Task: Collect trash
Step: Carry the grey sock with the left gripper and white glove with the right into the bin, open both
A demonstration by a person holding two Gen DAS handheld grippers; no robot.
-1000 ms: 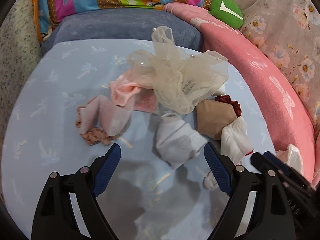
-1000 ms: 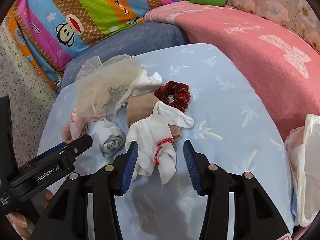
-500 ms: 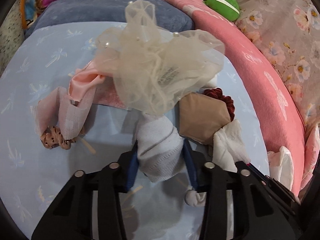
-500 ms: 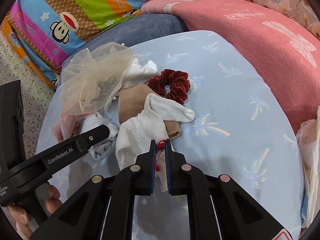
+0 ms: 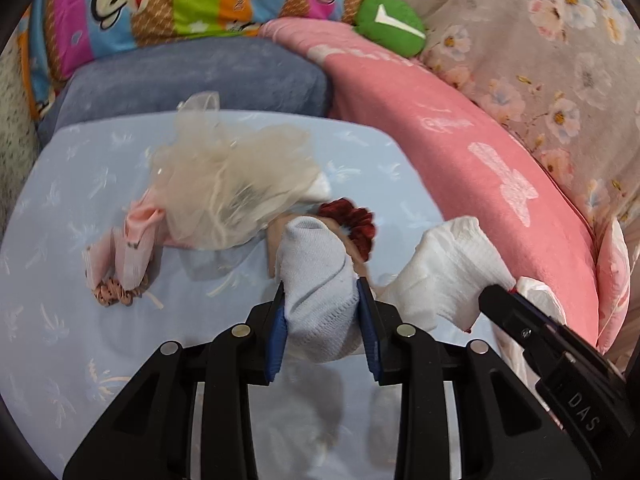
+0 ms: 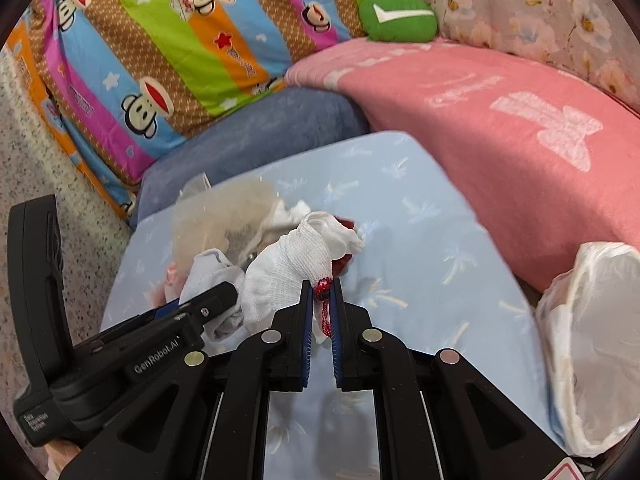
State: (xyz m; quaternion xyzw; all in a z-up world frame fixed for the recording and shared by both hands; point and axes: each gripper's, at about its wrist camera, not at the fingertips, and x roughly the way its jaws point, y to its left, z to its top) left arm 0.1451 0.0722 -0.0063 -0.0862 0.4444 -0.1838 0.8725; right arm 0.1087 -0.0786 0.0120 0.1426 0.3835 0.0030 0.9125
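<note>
My left gripper [image 5: 320, 292] has its jaws closing on a pale grey sock [image 5: 316, 264], and the blue pads press its sides. The sock hangs lifted above the light blue sheet [image 5: 72, 208]. Right of it, my right gripper [image 6: 320, 286] is shut on the red-trimmed cuff of a white knitted glove [image 6: 288, 268], which is lifted too. The same glove [image 5: 444, 264] shows in the left wrist view. On the sheet lie beige tulle [image 5: 232, 184], a pink cloth [image 5: 136, 232], a dark red scrunchie [image 5: 356, 224] and a spotted scrunchie [image 5: 112, 292].
A white plastic bag [image 6: 592, 340] stands open at the sheet's right edge. A pink blanket [image 6: 500, 128] rises to the right, with a blue cushion [image 6: 260, 128], a striped monkey-print pillow [image 6: 160, 40] and a green cushion [image 6: 396, 12] behind. Speckled floor [image 6: 36, 160] lies to the left.
Both grippers closed, the left on the grey sock and the right on the white glove's cuff, then rose and drew back with them. The pile on the sheet looks smaller and farther away.
</note>
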